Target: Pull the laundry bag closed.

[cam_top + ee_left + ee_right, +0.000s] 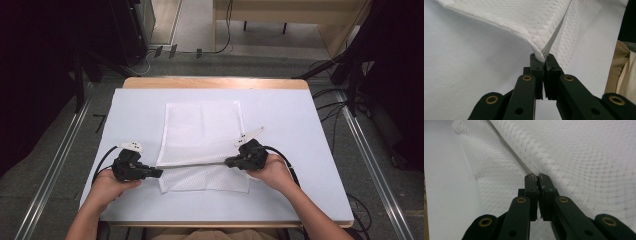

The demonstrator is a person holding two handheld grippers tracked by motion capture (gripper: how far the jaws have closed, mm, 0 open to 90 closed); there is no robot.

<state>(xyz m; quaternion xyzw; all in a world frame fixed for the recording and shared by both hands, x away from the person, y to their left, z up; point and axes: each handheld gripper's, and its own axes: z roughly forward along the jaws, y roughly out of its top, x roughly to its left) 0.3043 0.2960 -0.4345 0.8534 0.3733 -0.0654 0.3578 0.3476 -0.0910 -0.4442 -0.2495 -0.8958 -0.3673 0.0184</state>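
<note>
A white mesh bag [202, 132] with a grey zip edge lies flat on the white table cover [135, 105]. Its near part is folded, and the grey edge runs taut between my two grippers. My left gripper [159, 173] is shut on the left corner of that edge; in the left gripper view the mesh bag [524, 20] rises from the pinched left gripper [541, 58]. My right gripper [228, 162] is shut on the right end of the same edge. In the right gripper view the mesh bag [579, 157] spreads beyond the right gripper [537, 177], and the grey zip runs away to the upper left.
The wooden table edge [215, 82] shows past the cover at the far side. A lower layer of the bag lies on the cover below the taut edge. Cables and dark stands [350, 80] ring the table on the floor.
</note>
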